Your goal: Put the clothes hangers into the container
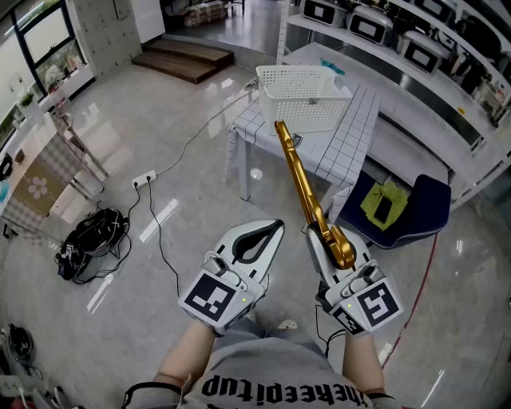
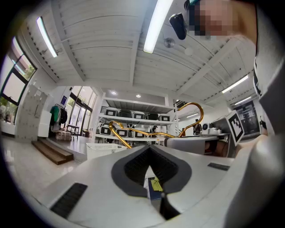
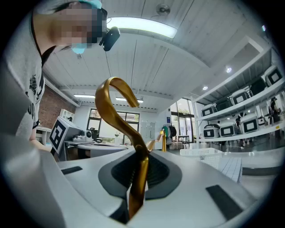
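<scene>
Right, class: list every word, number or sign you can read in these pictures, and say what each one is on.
"...eepitup": printed across the shirt, and seemingly again to its right. The first letters are unclear and the second copy is cut off.
Marker cubes: black-and-white code squares only, no words.
Machines on the shelves: any labels are too small to read.

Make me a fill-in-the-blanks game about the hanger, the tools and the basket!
1. The right tool is shut on a ___ hanger.
2. The left tool is shut and holds ___.
3. The basket on the table is ___ in colour.

Missing words: gold; nothing; white.
</scene>
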The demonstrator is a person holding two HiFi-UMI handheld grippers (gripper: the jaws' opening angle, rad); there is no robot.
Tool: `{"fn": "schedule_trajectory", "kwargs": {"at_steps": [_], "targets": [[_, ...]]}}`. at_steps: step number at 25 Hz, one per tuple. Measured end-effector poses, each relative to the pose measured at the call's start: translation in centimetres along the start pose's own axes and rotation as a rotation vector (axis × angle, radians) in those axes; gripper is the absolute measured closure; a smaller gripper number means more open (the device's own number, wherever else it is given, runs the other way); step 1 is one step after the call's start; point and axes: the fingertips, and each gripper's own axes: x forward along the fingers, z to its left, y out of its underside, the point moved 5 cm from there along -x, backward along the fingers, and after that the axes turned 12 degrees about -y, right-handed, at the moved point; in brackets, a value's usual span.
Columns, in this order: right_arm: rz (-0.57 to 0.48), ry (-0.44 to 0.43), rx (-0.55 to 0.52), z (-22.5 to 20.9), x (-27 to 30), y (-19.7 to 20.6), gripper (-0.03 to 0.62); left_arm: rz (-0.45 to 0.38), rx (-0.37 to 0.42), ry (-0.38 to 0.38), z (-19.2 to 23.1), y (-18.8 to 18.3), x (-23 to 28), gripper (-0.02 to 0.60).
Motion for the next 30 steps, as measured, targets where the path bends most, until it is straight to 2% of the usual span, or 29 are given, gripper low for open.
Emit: {"fn": "schedule_trajectory", "kwargs": {"at_steps": [5,9,12,16,20,25,30], "targets": [[0.005,-0.003,-0.001,0.3,1.1,0.2,0.579,-0.046,0.022,-0.002,1.4,0.1,-0.2,0.568],[0.008,-0.004,-0.004,0.7,2.1,0.3,0.579,-0.004,-0.01,-0.002,2.2,0.2,-0.6,0.568],[0.009,0.001,-0.005,1.0,3.0,0.4,0.579,-0.032,0.009,-0.009,3.4,0.0,-0.6,0.568],[0.015,0.016,-0.008,1.4,4.1,0.6,0.579,-0.066,0.01,0.021,4.7,0.2,-0.8,0.568],[0.032,0.037,-0.008,1.5,4.8,1.3,0.577,-0.054,0.002,0.05,5.6,0.4,-0.5,0.569],[0.039,0.059,-0.003,0.7,4.8,1.6,0.576,-0.079,0.006,0.071,5.8,0.4,0.7,0.568],[0.02,0.066,0.001,-1.7,4.9,1.3,0.576,-0.05,-0.003,0.068,6.0,0.2,2.7,0.568]]}}
